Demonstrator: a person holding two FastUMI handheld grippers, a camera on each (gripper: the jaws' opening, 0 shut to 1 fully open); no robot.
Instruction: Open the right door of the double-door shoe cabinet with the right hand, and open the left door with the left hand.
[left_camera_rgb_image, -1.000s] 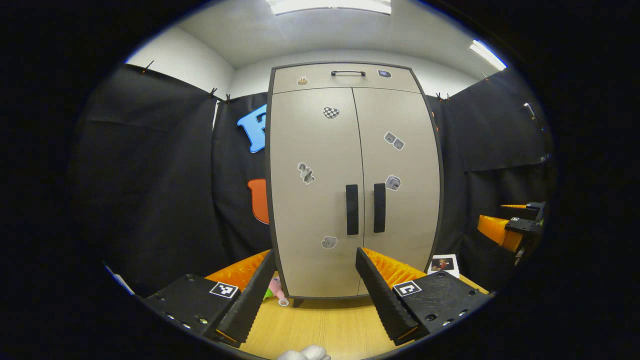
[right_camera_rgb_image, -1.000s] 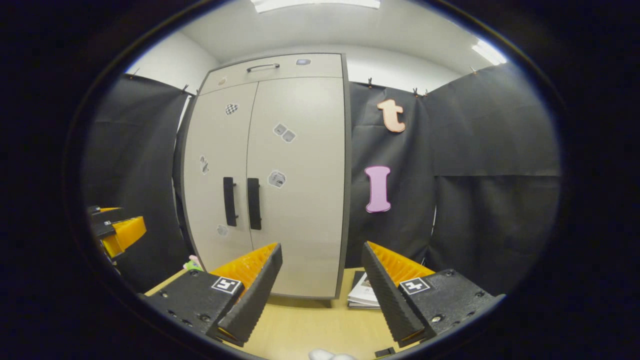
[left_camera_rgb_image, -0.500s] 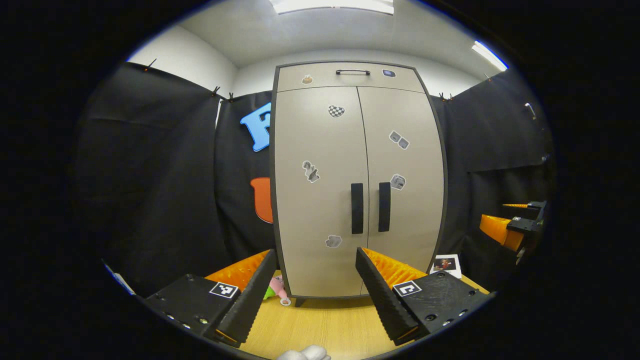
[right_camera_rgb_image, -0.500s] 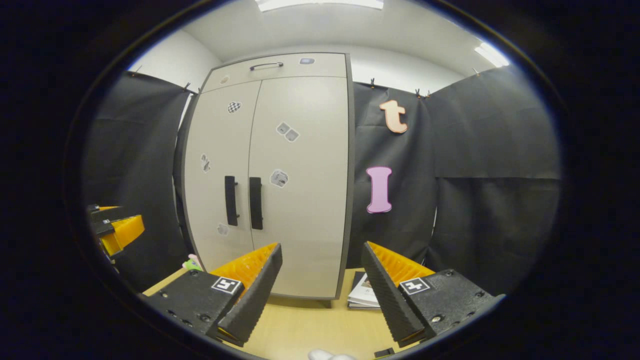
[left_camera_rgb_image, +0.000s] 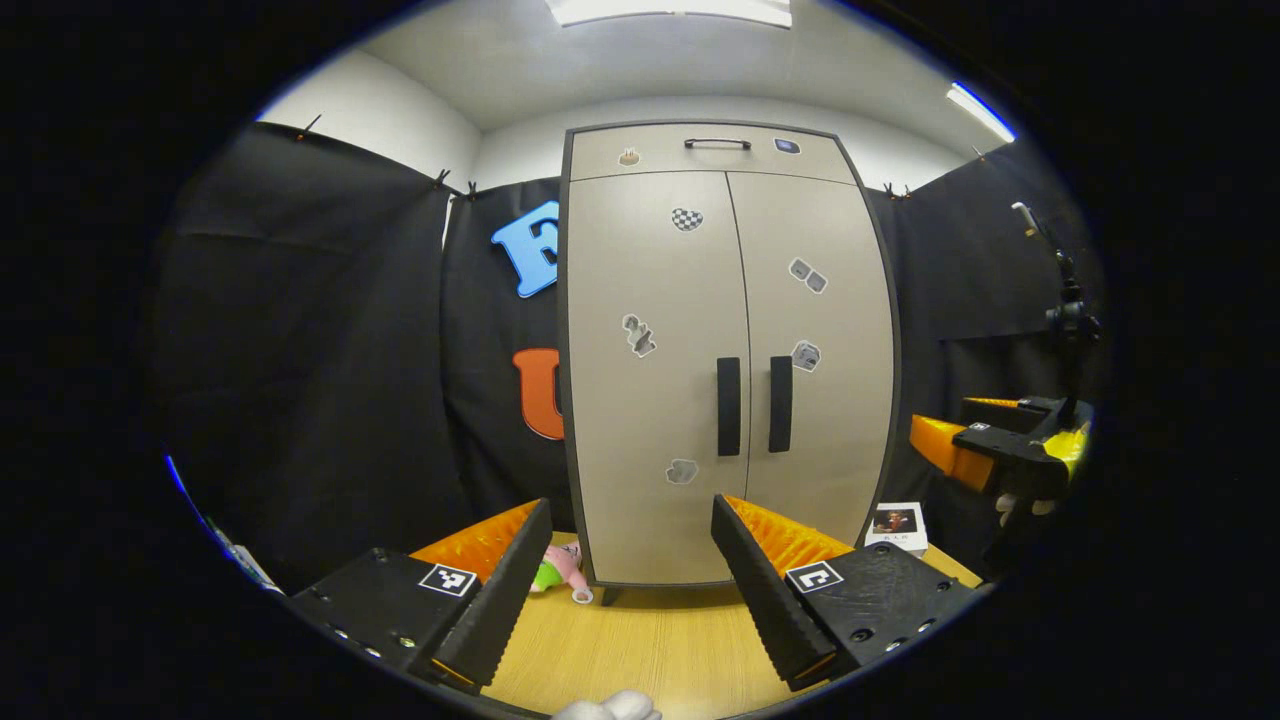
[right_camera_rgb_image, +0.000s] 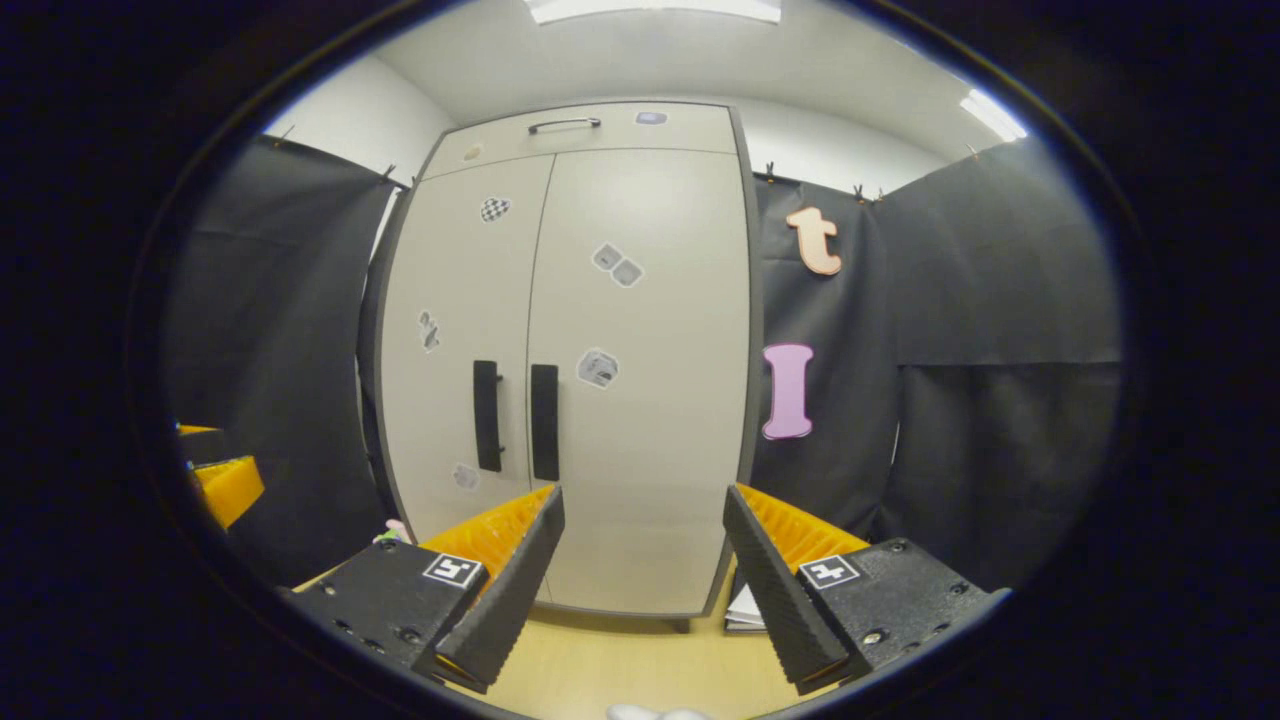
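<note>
Right gripper (right_camera_rgb_image: 640, 560) gapes wide, holding nothing, with the upright right door handle (right_camera_rgb_image: 544, 421) ahead, up-left. Left gripper (left_camera_rgb_image: 620, 570) hangs equally spread and empty, the left door handle (left_camera_rgb_image: 728, 406) up-right, both doors shut.

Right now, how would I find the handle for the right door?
Find the tall beige shoe cabinet on the wooden table. Two black vertical handles sit side by side where its doors meet. The right door handle is the one with a grey sticker just beside its top.

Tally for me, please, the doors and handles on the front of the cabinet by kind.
Doors: 2, the left door and the right door
Upright door handles: 2, the left handle and the right handle
Horizontal top handle: 1
Total: 5
</note>
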